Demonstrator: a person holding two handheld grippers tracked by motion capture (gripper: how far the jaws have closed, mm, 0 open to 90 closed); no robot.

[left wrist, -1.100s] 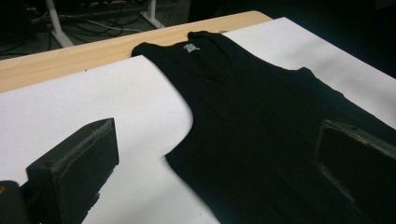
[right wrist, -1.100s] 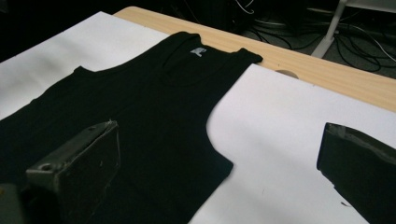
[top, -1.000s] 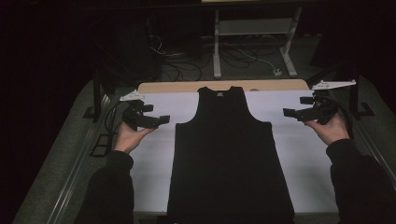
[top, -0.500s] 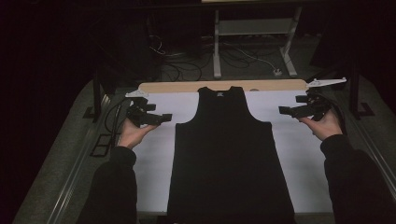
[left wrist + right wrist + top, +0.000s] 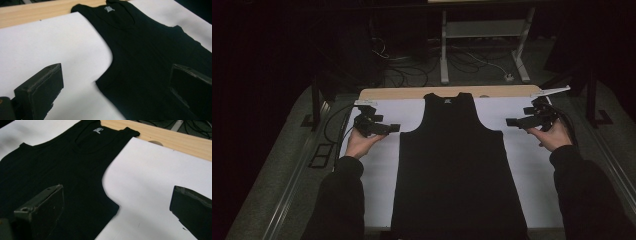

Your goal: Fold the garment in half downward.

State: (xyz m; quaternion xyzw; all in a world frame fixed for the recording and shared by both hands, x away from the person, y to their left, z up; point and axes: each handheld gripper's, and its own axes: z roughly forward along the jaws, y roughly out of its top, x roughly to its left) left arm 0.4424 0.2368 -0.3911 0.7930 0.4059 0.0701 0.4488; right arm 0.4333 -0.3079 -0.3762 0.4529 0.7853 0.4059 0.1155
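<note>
Inside the neck of the black tank top (image 5: 459, 170) you can see a small pale label (image 5: 109, 9), but its print is too small and blurred to read; the same label (image 5: 98, 130) in your right gripper view is no clearer. No other writing can be made out on the garment.

The tank top lies flat and face up down the middle of the white sheet (image 5: 532, 165) that covers the bench, its straps reaching the bare wooden strip (image 5: 412, 93) along the far edge and its hem at the near edge. White sheet shows on both sides of it.

Your left gripper (image 5: 393, 128) hangs over the sheet toward the far left corner, just beside the garment's left armhole, jaws pointing inward at the cloth. In its own view the jaws stand wide apart and hold nothing: one is over bare white sheet, the other over the black fabric below the armhole.

Your right gripper (image 5: 511, 121) sits over the sheet toward the far right corner, near the right armhole, also aimed inward. Its jaws are likewise spread wide with nothing between them, one over the fabric, one over the sheet. Whether either jaw touches the cloth cannot be told.
</note>
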